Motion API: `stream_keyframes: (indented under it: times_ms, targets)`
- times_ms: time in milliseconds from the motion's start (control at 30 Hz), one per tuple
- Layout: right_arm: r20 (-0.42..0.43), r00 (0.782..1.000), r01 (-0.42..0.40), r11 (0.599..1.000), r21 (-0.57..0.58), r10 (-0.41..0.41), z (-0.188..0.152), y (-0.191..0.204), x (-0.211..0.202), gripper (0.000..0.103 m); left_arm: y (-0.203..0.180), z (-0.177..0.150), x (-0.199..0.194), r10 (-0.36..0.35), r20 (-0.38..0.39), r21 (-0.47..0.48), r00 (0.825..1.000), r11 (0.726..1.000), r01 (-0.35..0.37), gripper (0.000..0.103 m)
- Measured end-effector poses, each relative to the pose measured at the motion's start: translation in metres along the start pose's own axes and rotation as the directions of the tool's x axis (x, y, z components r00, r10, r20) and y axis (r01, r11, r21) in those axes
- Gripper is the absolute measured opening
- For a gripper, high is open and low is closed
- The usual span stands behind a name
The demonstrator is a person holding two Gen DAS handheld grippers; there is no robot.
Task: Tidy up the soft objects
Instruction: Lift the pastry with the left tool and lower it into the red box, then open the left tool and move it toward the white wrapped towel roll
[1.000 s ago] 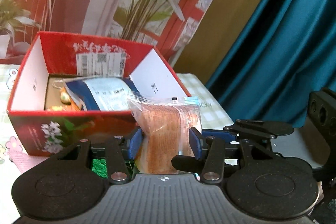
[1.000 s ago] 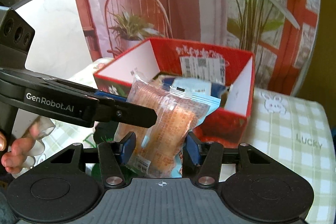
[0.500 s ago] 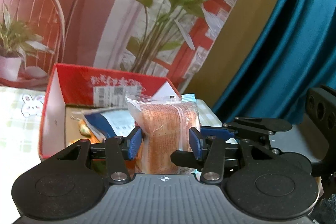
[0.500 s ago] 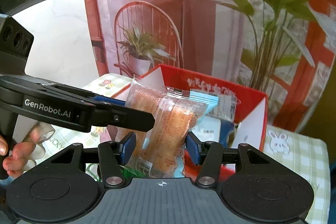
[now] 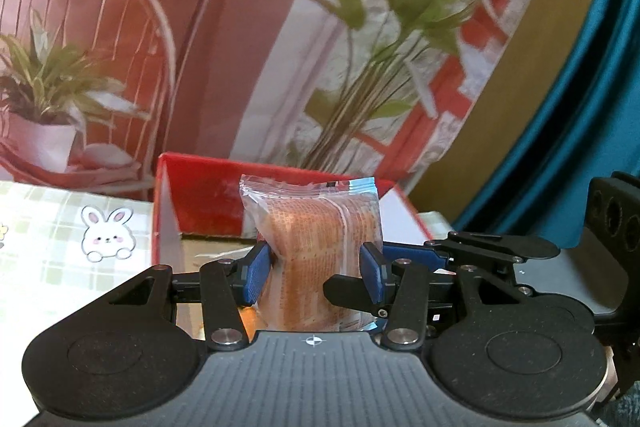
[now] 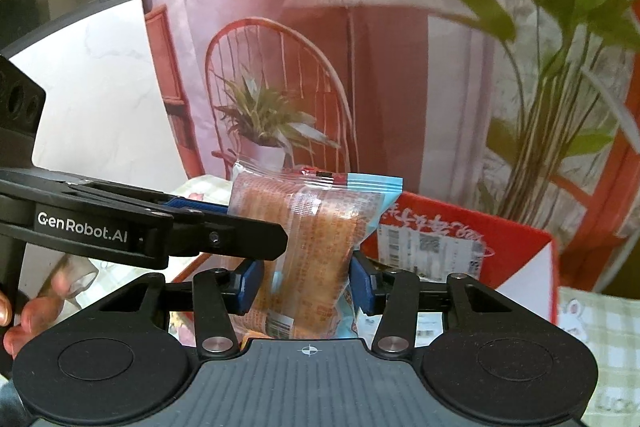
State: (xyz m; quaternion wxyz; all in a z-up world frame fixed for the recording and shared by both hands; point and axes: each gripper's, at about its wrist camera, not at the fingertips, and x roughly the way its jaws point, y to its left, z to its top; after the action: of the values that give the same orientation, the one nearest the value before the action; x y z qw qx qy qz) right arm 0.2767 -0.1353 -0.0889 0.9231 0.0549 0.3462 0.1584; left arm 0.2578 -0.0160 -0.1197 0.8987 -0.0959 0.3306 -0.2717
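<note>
Above the open red cardboard box (image 5: 276, 203), my left gripper (image 5: 316, 269) and right gripper (image 6: 306, 281) both clamp one clear-wrapped orange bread packet (image 5: 320, 255); right jaws just closing tighter on it.

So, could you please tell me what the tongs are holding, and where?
Both the left tongs and right tongs pinch the bread packet at its lower middle.

The packet (image 5: 320, 263) stands upright between both grippers' pads, the left gripper (image 6: 240, 223) reaching in from nine o'clock in the right wrist view. Behind it at twelve sits the box (image 6: 516, 239) on the tablecloth (image 5: 56, 251), the backdrop (image 5: 248, 27) beyond.
</note>
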Motion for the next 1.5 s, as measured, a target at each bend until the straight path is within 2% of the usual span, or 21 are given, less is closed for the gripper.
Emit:
stream_keyframes:
  times_ms: [367,667,833,967,1067,1200,1300,1500]
  targets:
    - [-0.122,0.992,-0.020,0.986,0.166,0.041,-0.034,-0.015,0.056,0.043,0.021,-0.019,0.034,0.058,-0.119,-0.014,0.991,0.998,-0.060,0.051]
    - [-0.148,0.987,-0.039,0.977,0.209,0.071,-0.041,-0.016,0.068,0.043,0.029,-0.021,0.031,0.083,-0.117,-0.018,0.990,0.996,-0.085,0.051]
    - [-0.139,0.990,0.015,0.983,0.180,0.010,-0.038,-0.014,0.063,0.046,0.018,-0.017,0.022,0.109,-0.079,0.022,0.991,0.994,-0.108,0.060]
    - [-0.110,0.992,0.079,0.986,0.145,-0.063,-0.034,-0.014,0.051,0.063,0.008,-0.013,0.012,0.137,-0.040,0.055,0.990,0.989,-0.134,0.073]
    - [-0.085,0.990,0.123,0.985,0.121,-0.113,-0.033,-0.015,0.039,0.074,0.001,-0.012,0.003,0.155,-0.015,0.075,0.988,0.985,-0.154,0.078]
    - [-0.055,0.985,0.166,0.982,0.096,-0.161,-0.034,-0.016,0.023,0.093,-0.009,-0.014,-0.011,0.195,0.025,0.101,0.981,0.975,-0.196,0.093]
    - [-0.024,0.981,0.193,0.977,0.088,-0.192,-0.037,-0.017,0.007,0.102,-0.017,-0.016,-0.023,0.223,0.053,0.122,0.973,0.966,-0.228,0.098]
    - [0.015,0.974,0.221,0.967,0.125,-0.225,-0.045,-0.018,-0.023,0.103,-0.032,-0.027,-0.051,0.261,0.093,0.160,0.961,0.949,-0.273,0.103]
